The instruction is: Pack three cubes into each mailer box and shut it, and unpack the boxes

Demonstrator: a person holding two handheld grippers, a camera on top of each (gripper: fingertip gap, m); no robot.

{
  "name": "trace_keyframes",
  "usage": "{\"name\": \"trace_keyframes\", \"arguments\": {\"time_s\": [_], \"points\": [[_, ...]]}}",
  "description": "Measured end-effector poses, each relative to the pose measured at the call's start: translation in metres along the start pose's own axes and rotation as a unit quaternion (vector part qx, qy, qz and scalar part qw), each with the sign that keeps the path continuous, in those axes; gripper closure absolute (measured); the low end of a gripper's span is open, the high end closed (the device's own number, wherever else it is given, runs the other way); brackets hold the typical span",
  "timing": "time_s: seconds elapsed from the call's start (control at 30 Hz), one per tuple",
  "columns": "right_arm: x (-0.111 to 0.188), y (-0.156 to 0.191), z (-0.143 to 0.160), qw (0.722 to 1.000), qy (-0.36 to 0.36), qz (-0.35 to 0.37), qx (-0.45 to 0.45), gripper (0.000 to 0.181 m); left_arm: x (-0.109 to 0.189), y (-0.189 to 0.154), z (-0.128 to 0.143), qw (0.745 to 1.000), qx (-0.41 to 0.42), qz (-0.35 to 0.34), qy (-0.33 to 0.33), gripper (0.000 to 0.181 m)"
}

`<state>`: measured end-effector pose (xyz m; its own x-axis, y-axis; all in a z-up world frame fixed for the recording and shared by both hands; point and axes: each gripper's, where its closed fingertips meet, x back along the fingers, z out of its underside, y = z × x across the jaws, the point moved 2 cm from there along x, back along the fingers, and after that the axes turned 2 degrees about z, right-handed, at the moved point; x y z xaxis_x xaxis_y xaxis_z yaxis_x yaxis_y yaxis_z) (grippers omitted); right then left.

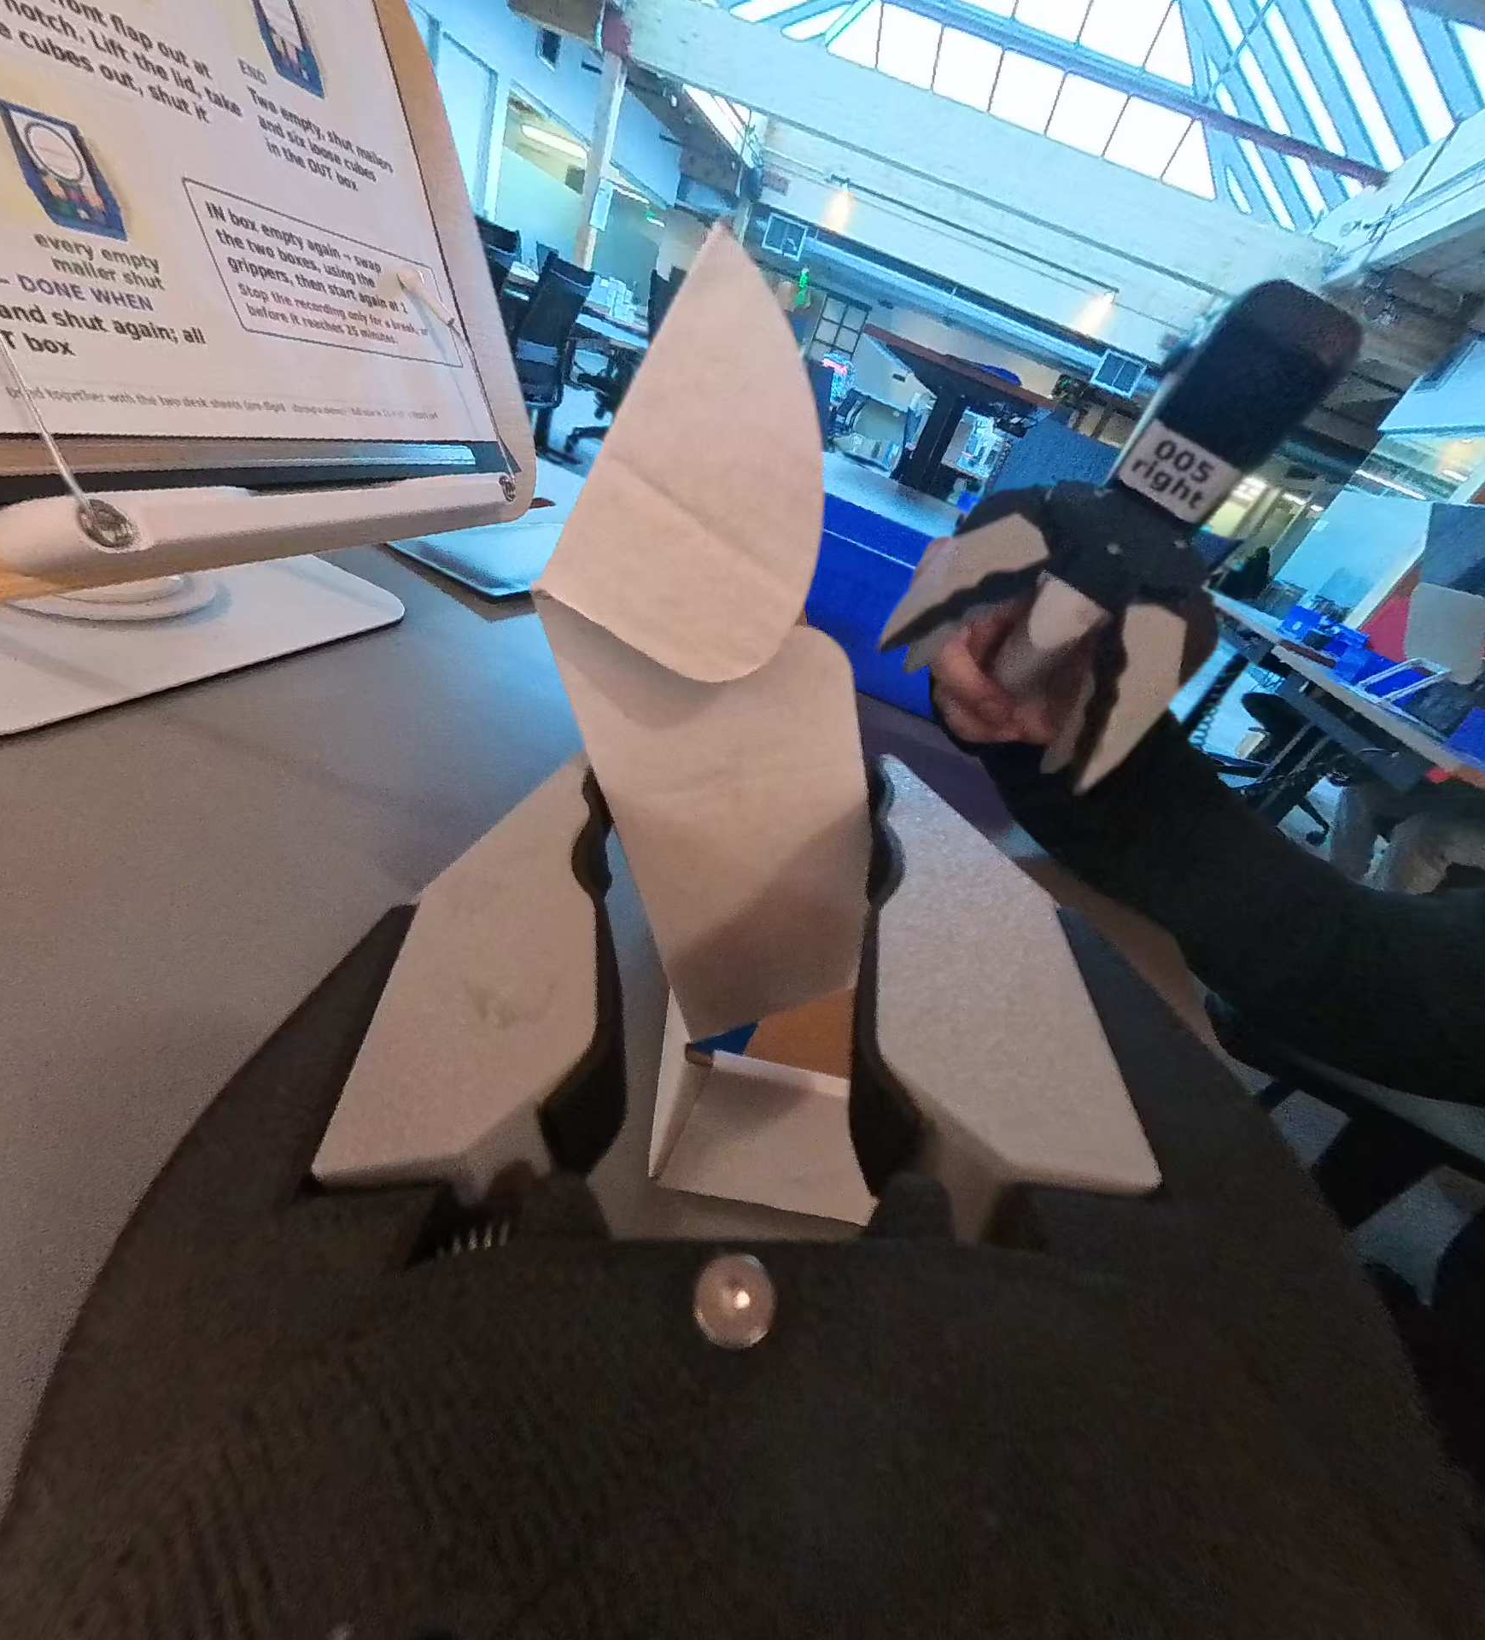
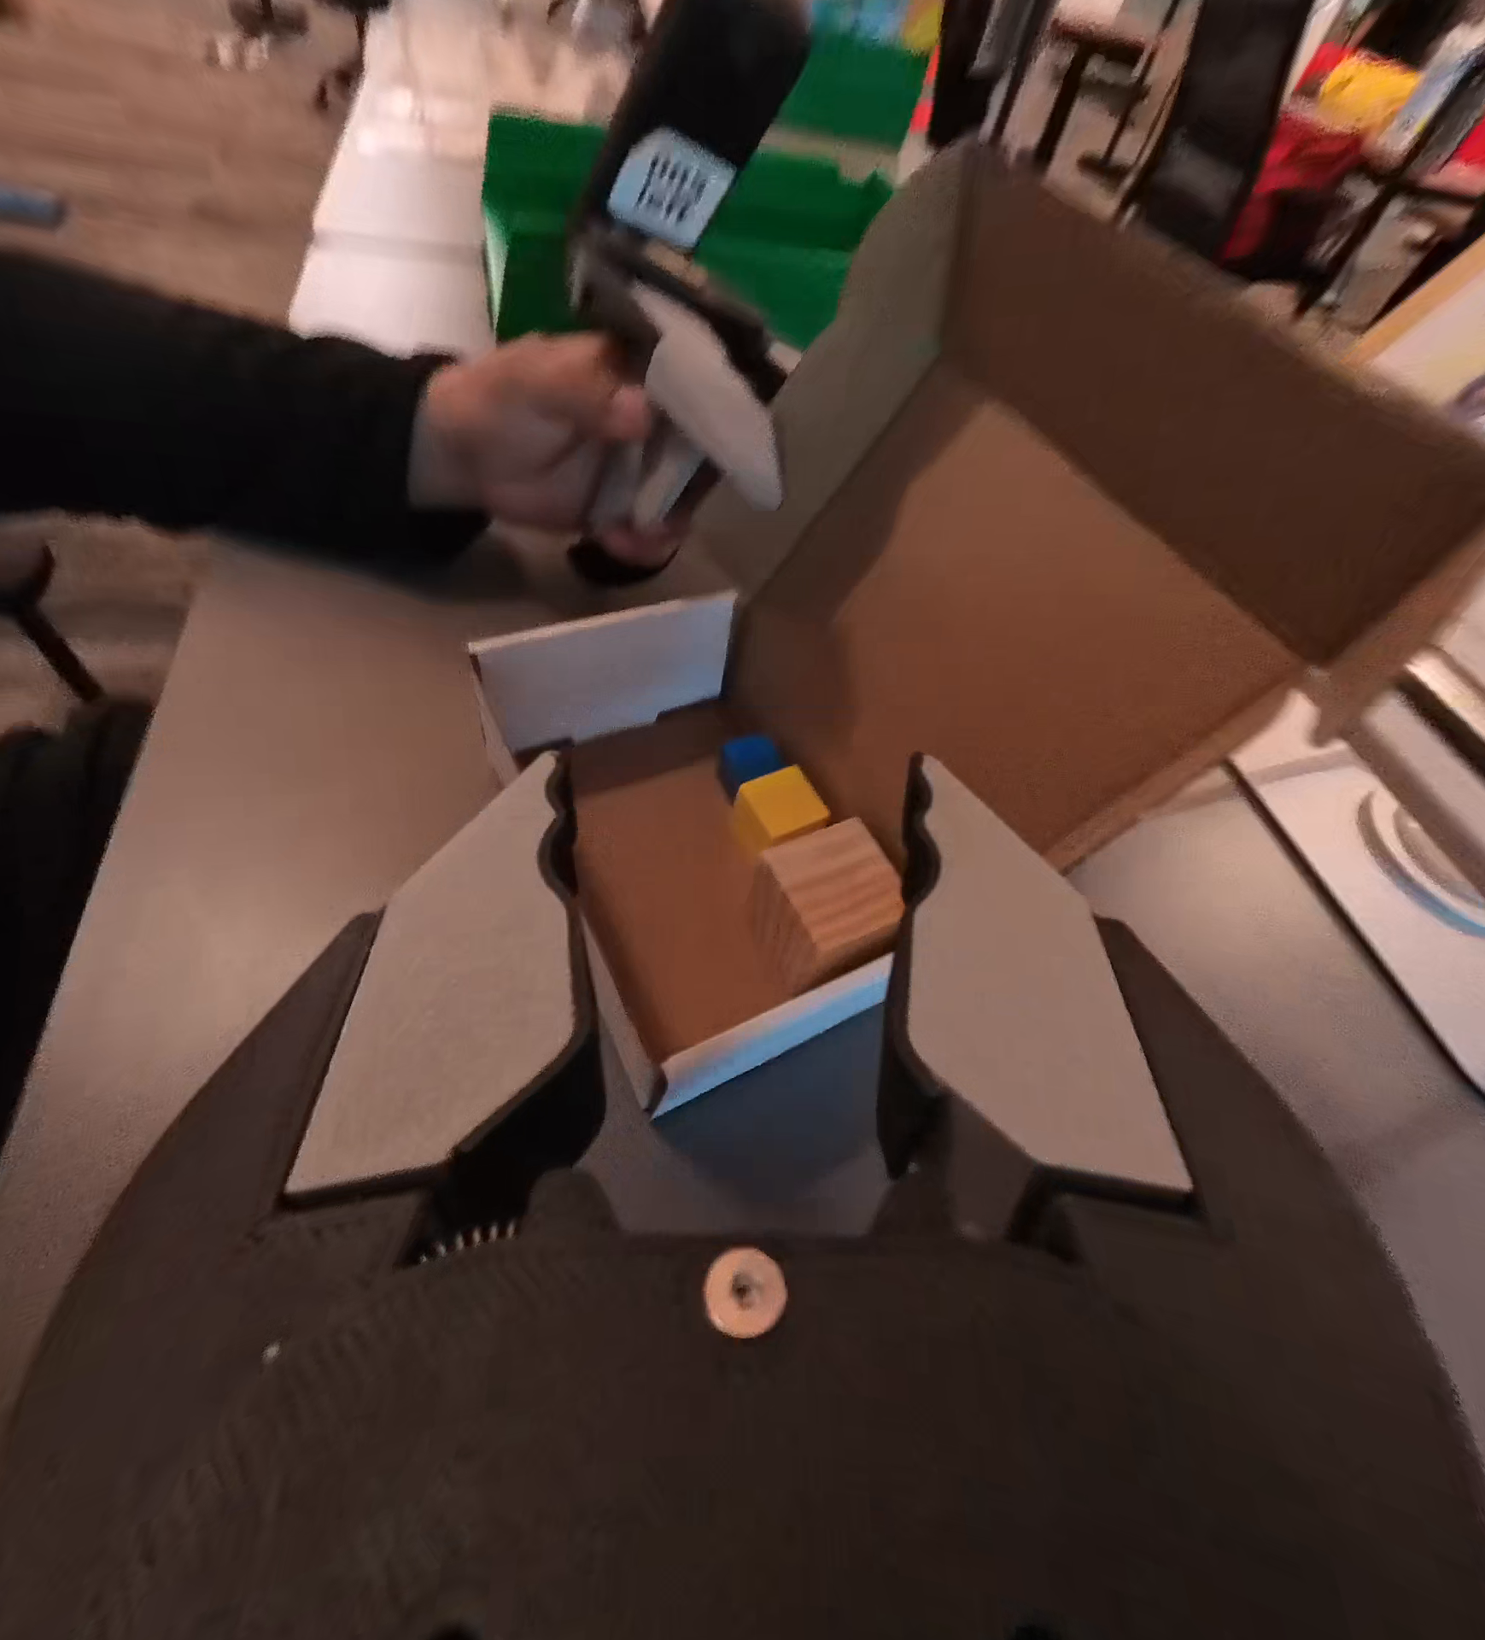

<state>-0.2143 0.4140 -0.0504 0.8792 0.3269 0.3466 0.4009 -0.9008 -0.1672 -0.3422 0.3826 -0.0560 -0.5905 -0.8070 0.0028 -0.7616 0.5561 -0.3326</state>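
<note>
The mailer box (image 2: 721,1047) is sitting open on the grey table (image 2: 277,799), its near corner lying between the spread jaws of the right gripper (image 2: 734,852), which are gripping nothing. Inside, along the wall nearest the right jaw, a wooden cube (image 2: 827,896), a yellow cube (image 2: 778,809) and a blue cube (image 2: 749,760) are lining up, each farther out. The lid (image 1: 721,852) is standing raised beyond them; in the left wrist view its white panel is filling the gap between the left gripper's (image 1: 734,816) parted jaws, though whether they are pinching it I cannot tell. A document stand (image 1: 188,532) is standing left of those jaws.
</note>
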Motion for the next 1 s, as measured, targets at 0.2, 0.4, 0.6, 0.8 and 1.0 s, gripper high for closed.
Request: {"name": "trace_keyframes", "arguments": {"time_s": [0.2, 0.4, 0.6, 0.8, 1.0], "points": [[-0.032, 0.010, 0.034, 0.991, 0.118, 0.022, 0.064, 0.115, -0.003, -0.010, 0.004, 0.999, -0.010, 0.031, 0.017, 0.124], [-0.029, 0.011, 0.047, 0.977, 0.173, 0.032, 0.120, 0.126, -0.008, -0.026, 0.016, 0.995, -0.038, 0.080, 0.053, 0.125], [-0.011, 0.001, 0.050, 0.976, 0.176, 0.041, 0.124, 0.140, -0.009, -0.034, 0.019, 0.992, -0.040, 0.106, 0.061, 0.123], [0.000, 0.004, 0.040, 0.983, 0.148, 0.022, 0.111, 0.150, -0.004, -0.049, 0.020, 0.984, -0.053, 0.156, 0.073, 0.125], [-0.012, 0.023, 0.057, 0.966, 0.233, -0.014, 0.113, 0.142, -0.003, -0.048, 0.021, 0.983, -0.049, 0.166, 0.066, 0.125]]}}
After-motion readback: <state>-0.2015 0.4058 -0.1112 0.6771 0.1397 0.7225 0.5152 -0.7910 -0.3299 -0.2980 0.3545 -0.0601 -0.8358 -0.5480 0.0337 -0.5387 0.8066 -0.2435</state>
